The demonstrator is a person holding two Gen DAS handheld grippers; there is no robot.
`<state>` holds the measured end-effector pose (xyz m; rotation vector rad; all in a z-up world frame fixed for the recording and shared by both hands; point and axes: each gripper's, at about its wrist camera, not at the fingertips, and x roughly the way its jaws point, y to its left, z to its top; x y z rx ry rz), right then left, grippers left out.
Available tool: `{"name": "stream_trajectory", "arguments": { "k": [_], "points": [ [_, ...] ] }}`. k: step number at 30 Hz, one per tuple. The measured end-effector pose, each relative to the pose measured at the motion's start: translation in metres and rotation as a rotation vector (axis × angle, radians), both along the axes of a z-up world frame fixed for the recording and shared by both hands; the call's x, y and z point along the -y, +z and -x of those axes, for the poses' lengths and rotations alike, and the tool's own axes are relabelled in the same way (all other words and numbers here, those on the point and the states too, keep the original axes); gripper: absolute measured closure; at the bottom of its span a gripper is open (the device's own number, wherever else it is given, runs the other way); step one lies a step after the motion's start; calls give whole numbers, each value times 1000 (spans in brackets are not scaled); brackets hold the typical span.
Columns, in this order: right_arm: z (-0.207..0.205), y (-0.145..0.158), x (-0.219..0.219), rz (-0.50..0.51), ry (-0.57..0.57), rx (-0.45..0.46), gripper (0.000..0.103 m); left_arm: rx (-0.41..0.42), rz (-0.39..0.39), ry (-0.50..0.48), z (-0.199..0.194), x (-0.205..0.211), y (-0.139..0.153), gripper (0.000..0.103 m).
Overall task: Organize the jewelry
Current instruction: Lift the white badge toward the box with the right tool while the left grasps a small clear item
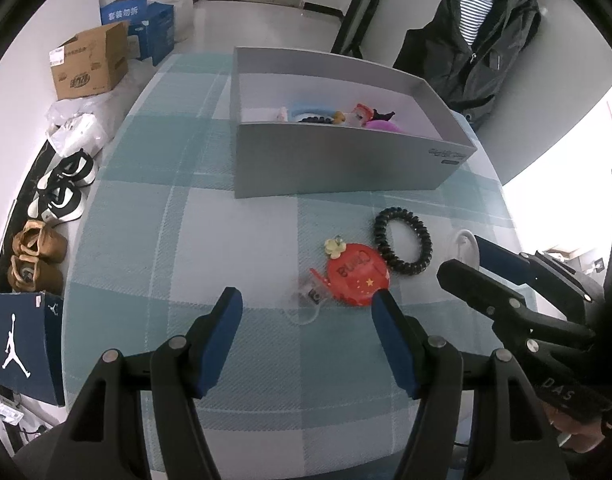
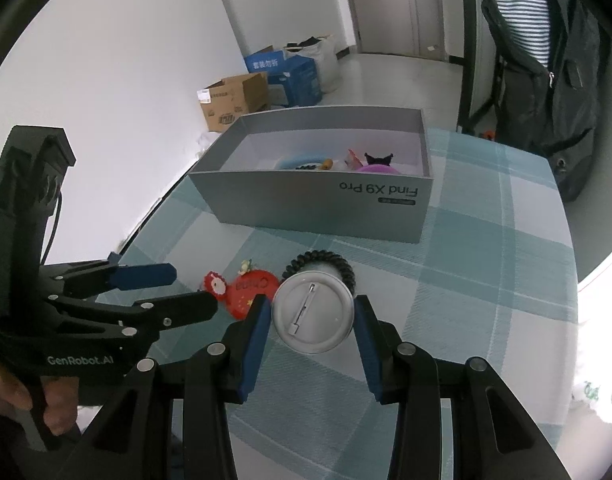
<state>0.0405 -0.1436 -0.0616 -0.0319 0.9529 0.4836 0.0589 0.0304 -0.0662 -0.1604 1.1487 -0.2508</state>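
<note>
Right gripper: fingers clenched on a round white pin badge, its back with the safety pin facing the camera, held at frame centre above the desk.

Left gripper: fingers released, spread wide with nothing gripped, low over the checked cloth; a small clear clip lies between the tips.

Red "China" badge: flat on the desk, just above the left gripper's right finger, a small yellow flower at its upper left edge.

Black spiral hair tie: on the desk, touching the red badge's upper right.

Grey box: upper centre of frame, open, holding assorted colourful accessories.
</note>
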Motion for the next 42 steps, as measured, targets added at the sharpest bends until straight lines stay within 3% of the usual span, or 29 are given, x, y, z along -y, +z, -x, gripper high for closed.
{"name": "stream_trajectory", "arguments": {
  "k": [4, 6, 15, 27, 42],
  "points": [
    [-3, -2, 2, -1, -3, -10, 62, -5, -10, -13, -2, 4, -2, 46],
    [-3, -3, 3, -3, -5, -14, 62, -20, -8, -22, -4, 6, -4, 56],
    [-5, -6, 7, -15, -20, -27, 62, -46, 9, -39, -6, 8, -7, 79],
    [-2, -6, 8, -20, -22, -30, 62, -34, -32, -78, -3, 17, -1, 81],
    [-4, 13, 11, -112, -41, 2, 62, 50, 25, -48, -1, 11, 27, 81]
  ]
}}
